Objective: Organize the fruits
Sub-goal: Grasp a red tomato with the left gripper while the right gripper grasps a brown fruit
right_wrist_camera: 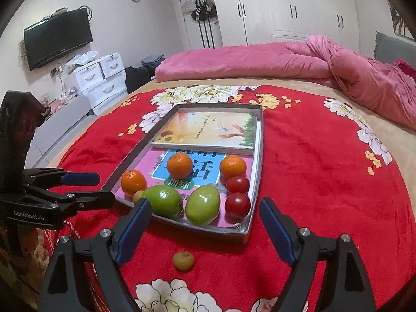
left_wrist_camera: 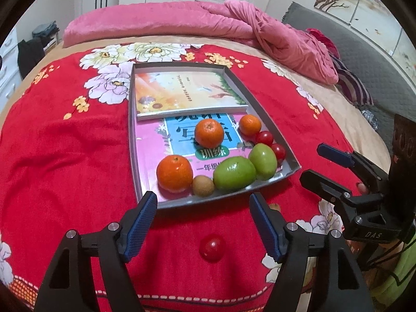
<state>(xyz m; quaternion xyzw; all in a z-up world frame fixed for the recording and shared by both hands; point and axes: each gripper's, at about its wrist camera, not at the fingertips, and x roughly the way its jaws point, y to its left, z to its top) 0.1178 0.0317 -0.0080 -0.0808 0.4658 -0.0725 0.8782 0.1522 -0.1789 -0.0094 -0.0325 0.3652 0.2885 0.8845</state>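
Left wrist view is showing a cherry tomato (left_wrist_camera: 212, 247) sitting on the red blanket (left_wrist_camera: 65, 156), at six o'clock from the tray (left_wrist_camera: 291, 165), between the left gripper's (left_wrist_camera: 204, 223) wide-apart, empty jaws. Right wrist view alone is showing a brown longan (right_wrist_camera: 183, 260) lying between the right gripper's (right_wrist_camera: 205, 230) wide-apart, empty jaws.

The pink workbook (left_wrist_camera: 153, 150) lies half hidden under the sunflower-cover book (left_wrist_camera: 182, 91) and round fruit. The small tan fruit (right_wrist_camera: 138, 196) in the shallow grey tray (right_wrist_camera: 256, 182) is partly hidden behind a green fruit (right_wrist_camera: 163, 200).
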